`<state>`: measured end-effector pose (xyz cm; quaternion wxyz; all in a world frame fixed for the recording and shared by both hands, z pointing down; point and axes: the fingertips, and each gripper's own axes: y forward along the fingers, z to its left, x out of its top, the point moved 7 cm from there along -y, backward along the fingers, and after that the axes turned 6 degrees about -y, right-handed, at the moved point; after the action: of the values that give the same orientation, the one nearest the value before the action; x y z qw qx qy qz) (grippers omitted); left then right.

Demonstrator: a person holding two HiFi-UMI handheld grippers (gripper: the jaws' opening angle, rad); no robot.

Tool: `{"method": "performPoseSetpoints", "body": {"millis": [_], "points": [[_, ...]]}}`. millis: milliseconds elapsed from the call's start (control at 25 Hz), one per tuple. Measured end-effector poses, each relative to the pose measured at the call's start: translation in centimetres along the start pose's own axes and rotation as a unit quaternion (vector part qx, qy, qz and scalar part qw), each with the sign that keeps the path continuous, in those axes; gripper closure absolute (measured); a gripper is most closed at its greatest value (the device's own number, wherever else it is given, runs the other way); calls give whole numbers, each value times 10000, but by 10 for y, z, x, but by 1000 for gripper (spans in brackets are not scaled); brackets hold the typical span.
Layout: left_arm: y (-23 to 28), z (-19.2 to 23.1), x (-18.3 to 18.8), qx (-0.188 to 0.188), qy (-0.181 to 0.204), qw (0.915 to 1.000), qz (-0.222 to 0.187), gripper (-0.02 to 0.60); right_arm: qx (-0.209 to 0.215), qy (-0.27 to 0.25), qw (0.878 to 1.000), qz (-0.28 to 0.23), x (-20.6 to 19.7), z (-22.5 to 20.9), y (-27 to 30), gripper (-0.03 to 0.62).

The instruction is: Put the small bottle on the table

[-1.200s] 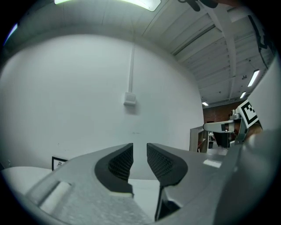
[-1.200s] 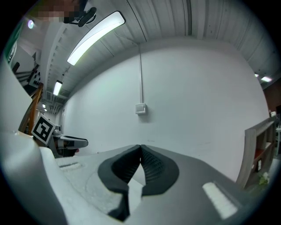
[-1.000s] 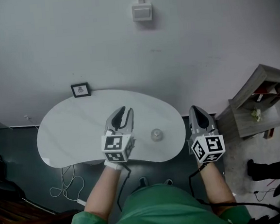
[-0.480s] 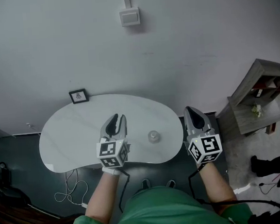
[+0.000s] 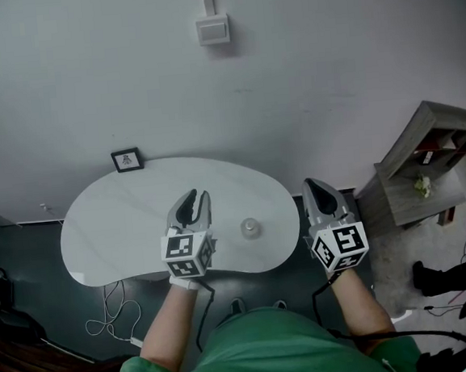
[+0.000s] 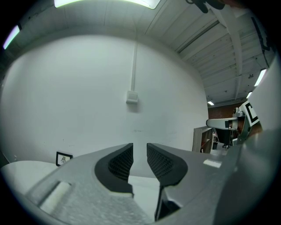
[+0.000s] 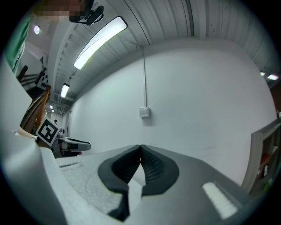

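One table (image 5: 115, 224) is standing against the wall, white and kidney-shaped, and one bottle (image 5: 250, 229) is standing upright on it near the front edge, clear, with contents too small to tell. Two grippers are showing. The left gripper (image 5: 193, 197) (image 6: 139, 147) is hovering over the table just left of the bottle and apart from it, its jaws drawn in to a thin slit with nothing between them. The right gripper (image 5: 312, 184) (image 7: 140, 149) is hanging off the table's right end, well apart from the bottle, its jaws meeting at the tips and gripping nothing. The bottle is sitting between the two grippers, nearer the left one, and nothing is lying between it and either gripper. One small frame (image 5: 127, 159) (image 6: 64, 158) is leaning at the table's back left edge against the wall. One box (image 5: 213, 30) (image 6: 131, 97) (image 7: 144, 112) is hanging high on the wall, with a thin conduit running up from it. One wooden shelf (image 5: 425, 156) is standing to the right of the table, holding a few small items that are too small to name. One pale cable (image 5: 106, 314) is looping on the dark floor under the table's left front
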<state>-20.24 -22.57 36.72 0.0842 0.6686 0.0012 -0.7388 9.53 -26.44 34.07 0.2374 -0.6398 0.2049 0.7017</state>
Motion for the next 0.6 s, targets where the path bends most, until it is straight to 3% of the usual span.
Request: {"method": "performPoseSetpoints", "body": {"millis": [240,600], "points": [[1,-7,-2,-93,115,9999,4,478,8,-62,10000,49,1,-1,-2,592],[-1,2,-19,-6,-4,9999,138,477,-23,-5,9999,116,-5,-2,-2,592]]}}
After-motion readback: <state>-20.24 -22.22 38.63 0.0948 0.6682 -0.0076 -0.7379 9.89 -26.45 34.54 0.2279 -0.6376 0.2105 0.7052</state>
